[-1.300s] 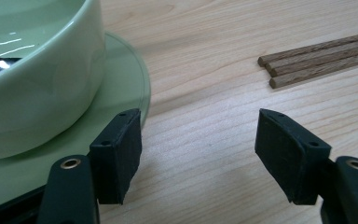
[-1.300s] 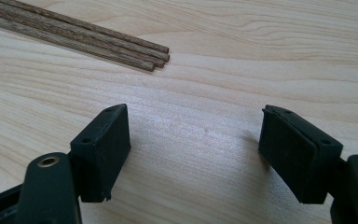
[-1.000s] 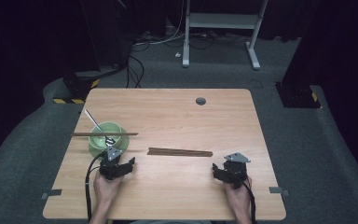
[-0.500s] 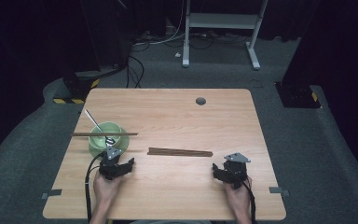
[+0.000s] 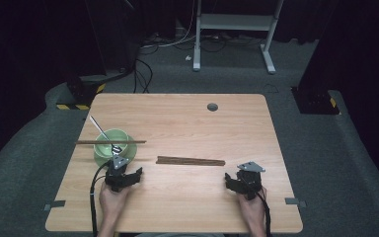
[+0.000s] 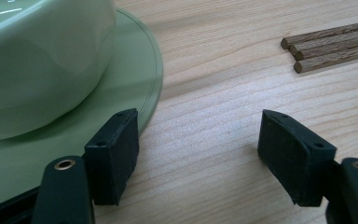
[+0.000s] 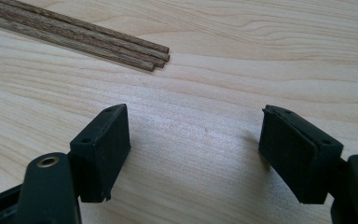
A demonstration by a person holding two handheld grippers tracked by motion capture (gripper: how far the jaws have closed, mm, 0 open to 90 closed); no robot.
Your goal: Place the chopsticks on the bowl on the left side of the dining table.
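Note:
A pale green bowl (image 5: 109,142) on a green saucer (image 6: 121,93) sits at the table's left, with a metal spoon (image 5: 102,132) leaning in it and a pair of brown chopsticks (image 5: 109,142) laid across its rim. A bundle of dark wooden chopsticks (image 5: 191,161) lies mid-table; its ends show as chopstick tips (image 6: 328,44) and chopstick ends (image 7: 121,44). My left gripper (image 5: 123,177) rests open on the table just in front of the bowl, its left jaw by the saucer's edge. My right gripper (image 5: 238,183) rests open near the front right, nothing between its jaws.
The wooden table (image 5: 187,123) has a round cable hole (image 5: 212,106) near its far edge. Beyond it lie grey carpet, cables and a white desk frame (image 5: 232,29). Tape marks (image 5: 54,204) sit at the table's front corners.

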